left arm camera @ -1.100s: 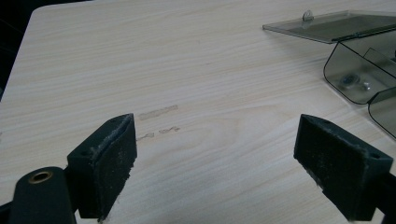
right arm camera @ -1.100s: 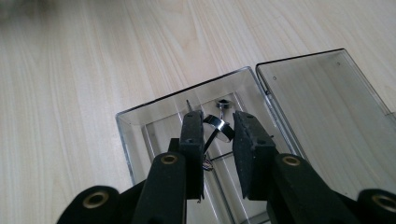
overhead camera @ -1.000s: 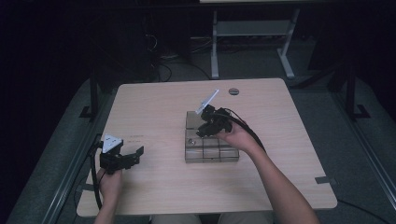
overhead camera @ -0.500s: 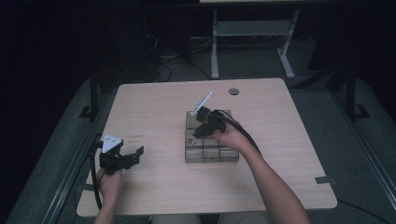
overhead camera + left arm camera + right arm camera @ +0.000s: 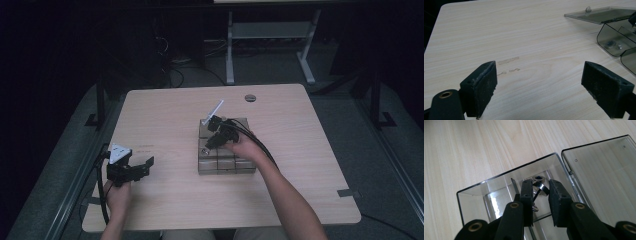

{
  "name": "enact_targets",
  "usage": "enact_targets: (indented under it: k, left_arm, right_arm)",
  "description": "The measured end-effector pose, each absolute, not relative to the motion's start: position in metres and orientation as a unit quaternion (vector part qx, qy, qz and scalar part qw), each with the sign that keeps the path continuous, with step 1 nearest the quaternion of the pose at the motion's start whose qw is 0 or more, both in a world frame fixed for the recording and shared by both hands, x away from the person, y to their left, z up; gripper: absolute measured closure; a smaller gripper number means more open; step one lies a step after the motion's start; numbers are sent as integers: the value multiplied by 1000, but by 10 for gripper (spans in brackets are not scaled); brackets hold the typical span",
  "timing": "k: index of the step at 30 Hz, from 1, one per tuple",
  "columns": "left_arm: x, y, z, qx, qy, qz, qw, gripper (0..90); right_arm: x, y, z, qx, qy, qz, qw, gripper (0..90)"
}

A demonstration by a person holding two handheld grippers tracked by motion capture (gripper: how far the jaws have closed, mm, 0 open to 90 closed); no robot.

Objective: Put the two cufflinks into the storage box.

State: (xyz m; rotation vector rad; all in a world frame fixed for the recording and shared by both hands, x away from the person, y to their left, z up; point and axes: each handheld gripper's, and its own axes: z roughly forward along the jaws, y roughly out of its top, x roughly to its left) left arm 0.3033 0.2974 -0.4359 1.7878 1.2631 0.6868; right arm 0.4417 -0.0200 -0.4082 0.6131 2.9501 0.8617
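1. The right gripper (image 5: pixel 538 192) reaches down into an open compartment of the clear box (image 5: pixel 499 185), its jaws clamped on a metal ring (image 5: pixel 541 188).
2. A second ring (image 5: pixel 539 178) lies on the compartment floor just beyond, touching the held one.
3. The box sits mid-table (image 5: pixel 160 115), its lid (image 5: pixel 213 113) tilted up at the far corner.
4. The left gripper (image 5: pixel 539 82) hovers low over bare table near the left edge, well apart from the box, jaws wide apart and holding nothing.
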Motion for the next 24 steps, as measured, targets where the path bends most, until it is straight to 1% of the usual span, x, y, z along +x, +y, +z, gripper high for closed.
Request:
enact_targets:
  k: [24]
  left_arm:
    - [303,298,-436,709,502,273,412,129]
  right_arm:
    - [446,-13,-423,200,945,259,-9,738]
